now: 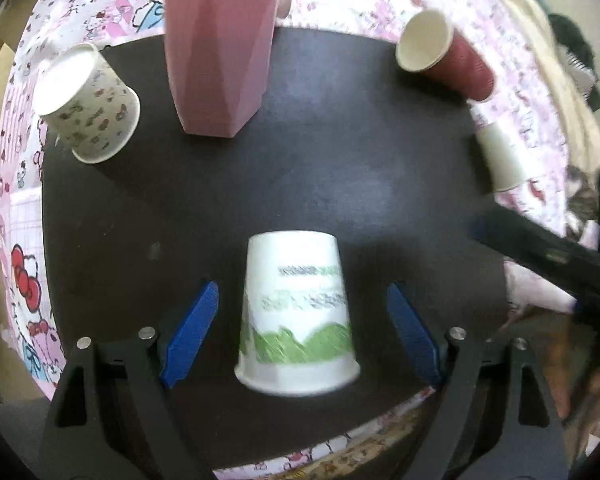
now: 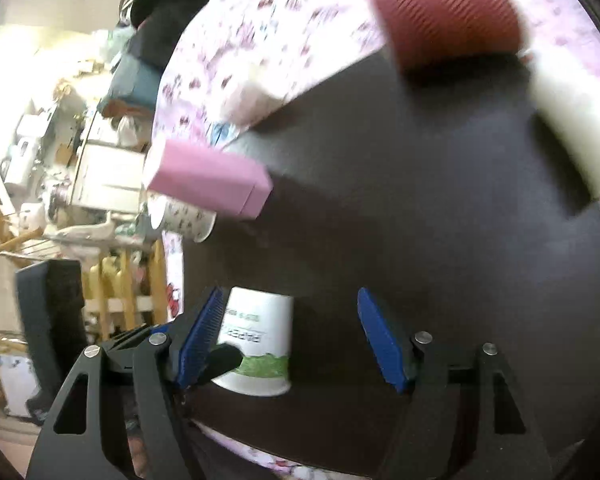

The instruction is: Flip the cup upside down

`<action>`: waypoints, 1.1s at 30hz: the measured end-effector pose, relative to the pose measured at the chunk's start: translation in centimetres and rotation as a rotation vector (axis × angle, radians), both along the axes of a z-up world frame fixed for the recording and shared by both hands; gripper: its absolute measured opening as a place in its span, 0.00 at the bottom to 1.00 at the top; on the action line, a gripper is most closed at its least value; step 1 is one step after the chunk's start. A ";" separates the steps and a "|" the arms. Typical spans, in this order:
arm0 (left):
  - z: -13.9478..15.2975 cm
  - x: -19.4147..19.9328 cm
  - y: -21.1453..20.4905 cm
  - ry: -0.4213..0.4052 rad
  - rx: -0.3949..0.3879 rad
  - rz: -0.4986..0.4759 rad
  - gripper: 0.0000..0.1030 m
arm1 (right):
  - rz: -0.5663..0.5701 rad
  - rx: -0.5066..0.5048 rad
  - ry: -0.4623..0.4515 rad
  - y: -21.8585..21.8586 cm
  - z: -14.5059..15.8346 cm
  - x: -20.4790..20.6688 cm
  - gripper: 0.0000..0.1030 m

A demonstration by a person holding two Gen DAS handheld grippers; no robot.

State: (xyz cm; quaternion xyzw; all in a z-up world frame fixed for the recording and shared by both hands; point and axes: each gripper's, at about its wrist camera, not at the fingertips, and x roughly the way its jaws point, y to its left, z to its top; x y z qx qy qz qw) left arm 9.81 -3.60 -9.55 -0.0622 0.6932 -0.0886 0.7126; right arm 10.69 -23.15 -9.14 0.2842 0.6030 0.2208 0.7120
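Observation:
A white paper cup with green print stands upside down, rim down, on the black round table. My left gripper is open, its blue fingers on either side of the cup with gaps to both. The same cup shows in the right wrist view, close to the left blue finger. My right gripper is open and holds nothing. The right gripper's black body shows at the right edge of the left wrist view.
A tall pink faceted vase stands at the back. A patterned paper cup is upside down at the back left. A red ribbed cup lies on its side at the back right, a plain white cup beside it. Pink printed tablecloth surrounds the black top.

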 end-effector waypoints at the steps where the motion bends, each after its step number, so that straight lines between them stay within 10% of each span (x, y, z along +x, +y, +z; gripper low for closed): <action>1: -0.6 0.3 -0.4 0.011 0.014 -0.009 0.80 | -0.014 0.005 -0.004 -0.7 0.2 -0.2 0.71; 4: -2.2 0.8 -1.1 0.056 0.014 -0.021 0.56 | -0.062 0.030 0.000 -2.9 0.5 -1.1 0.71; 10: -1.7 0.7 -0.9 0.043 -0.019 -0.024 0.52 | -0.091 0.030 0.005 -4.3 0.4 -1.8 0.71; 26: 3.9 -2.1 13.5 -0.534 0.179 0.346 0.53 | 0.030 0.010 -0.019 -0.7 0.5 -2.2 0.71; 33: 3.1 -3.0 12.8 -0.543 0.119 0.345 0.52 | 0.075 -0.027 -0.036 0.3 0.5 -2.8 0.71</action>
